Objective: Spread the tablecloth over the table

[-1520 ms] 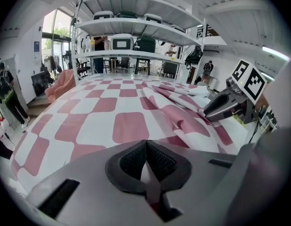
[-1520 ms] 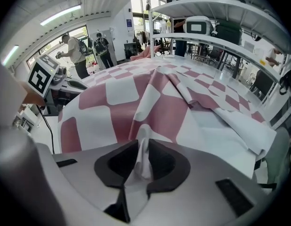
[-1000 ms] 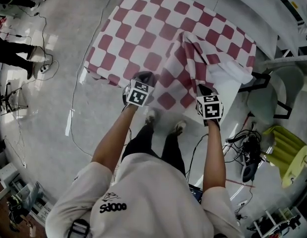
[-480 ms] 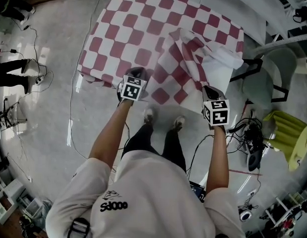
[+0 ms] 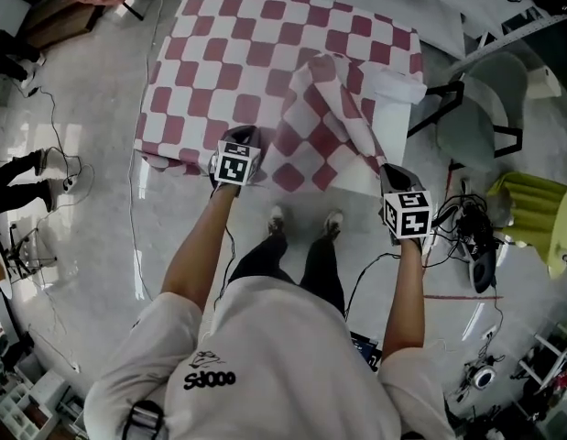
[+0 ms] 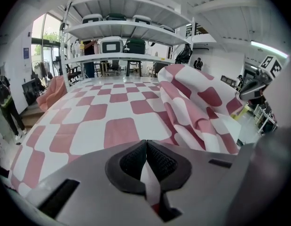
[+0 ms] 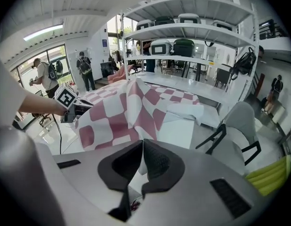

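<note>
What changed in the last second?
The right gripper moved out past the table's near right corner, dragging the cloth's bunched fold that way; the fold is not flat yet. Nothing was grabbed or released: both jaws stay shut on the cloth edge. The left gripper stayed at the near edge, and the cloth's left half still lies flat.

- Bright, even white indoor light; a window [image 6: 47, 36] glows in the left gripper view and a ceiling strip [image 7: 44, 32] in the right.
- The glossy floor [image 5: 91, 200] carries streaks of glare.
- Both gripper views bulge like a fisheye and have black corners.
- The cloth [image 5: 265, 53] is sharp; the left gripper [image 6: 145, 142], close to the lens, is soft.
</note>
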`<state>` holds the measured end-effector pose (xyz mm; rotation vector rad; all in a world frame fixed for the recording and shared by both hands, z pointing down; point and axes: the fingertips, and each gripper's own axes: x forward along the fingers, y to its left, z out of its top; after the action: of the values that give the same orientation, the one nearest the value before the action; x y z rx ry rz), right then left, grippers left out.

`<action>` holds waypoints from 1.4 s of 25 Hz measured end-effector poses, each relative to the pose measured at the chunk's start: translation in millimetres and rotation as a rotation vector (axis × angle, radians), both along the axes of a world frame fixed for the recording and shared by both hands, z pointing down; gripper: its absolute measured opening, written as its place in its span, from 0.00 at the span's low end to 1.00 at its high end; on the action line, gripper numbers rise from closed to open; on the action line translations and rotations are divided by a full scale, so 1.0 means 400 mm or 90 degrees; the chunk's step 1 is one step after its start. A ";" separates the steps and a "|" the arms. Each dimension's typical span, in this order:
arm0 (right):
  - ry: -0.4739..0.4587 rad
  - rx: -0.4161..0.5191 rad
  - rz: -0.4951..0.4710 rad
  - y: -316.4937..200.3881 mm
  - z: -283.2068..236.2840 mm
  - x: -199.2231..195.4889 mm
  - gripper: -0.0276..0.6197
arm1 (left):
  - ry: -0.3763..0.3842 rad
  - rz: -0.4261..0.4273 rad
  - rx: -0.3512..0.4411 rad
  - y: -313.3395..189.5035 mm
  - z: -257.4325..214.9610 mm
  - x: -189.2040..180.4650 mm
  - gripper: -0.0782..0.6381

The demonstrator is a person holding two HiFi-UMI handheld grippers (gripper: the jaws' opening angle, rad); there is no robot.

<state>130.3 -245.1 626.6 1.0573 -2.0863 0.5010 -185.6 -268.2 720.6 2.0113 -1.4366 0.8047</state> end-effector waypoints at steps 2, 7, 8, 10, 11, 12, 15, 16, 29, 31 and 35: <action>-0.002 0.004 0.015 0.018 -0.005 0.007 0.09 | 0.005 0.014 0.010 -0.010 -0.014 0.012 0.15; -0.009 0.012 0.062 0.072 -0.014 0.039 0.09 | 0.025 0.047 0.031 -0.018 -0.042 0.062 0.15; -0.011 0.014 0.072 0.083 -0.016 0.047 0.09 | 0.027 0.054 0.036 -0.017 -0.048 0.072 0.15; -0.015 0.017 0.088 0.108 -0.023 0.065 0.09 | 0.031 0.062 0.044 -0.011 -0.060 0.089 0.15; -0.016 0.017 0.094 0.122 -0.027 0.076 0.09 | 0.032 0.065 0.046 -0.007 -0.066 0.097 0.15; -0.017 0.018 0.098 0.136 -0.030 0.088 0.09 | 0.034 0.066 0.049 -0.002 -0.073 0.106 0.15; -0.020 0.017 0.112 0.182 -0.035 0.132 0.09 | 0.037 0.071 0.059 0.016 -0.095 0.140 0.15; -0.021 0.016 0.116 0.199 -0.035 0.147 0.09 | 0.039 0.074 0.063 0.022 -0.103 0.153 0.15; -0.009 0.024 0.145 0.400 -0.056 0.282 0.09 | 0.049 0.112 0.096 0.143 -0.179 0.304 0.15; -0.010 0.022 0.151 0.435 -0.054 0.299 0.09 | 0.048 0.120 0.098 0.164 -0.187 0.324 0.15; -0.011 0.020 0.167 0.494 -0.046 0.326 0.09 | 0.048 0.134 0.098 0.203 -0.192 0.353 0.15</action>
<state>260.7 -47.4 608.1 1.3582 -1.9856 0.6074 -44.2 -187.0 643.9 2.3140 -1.2938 0.7140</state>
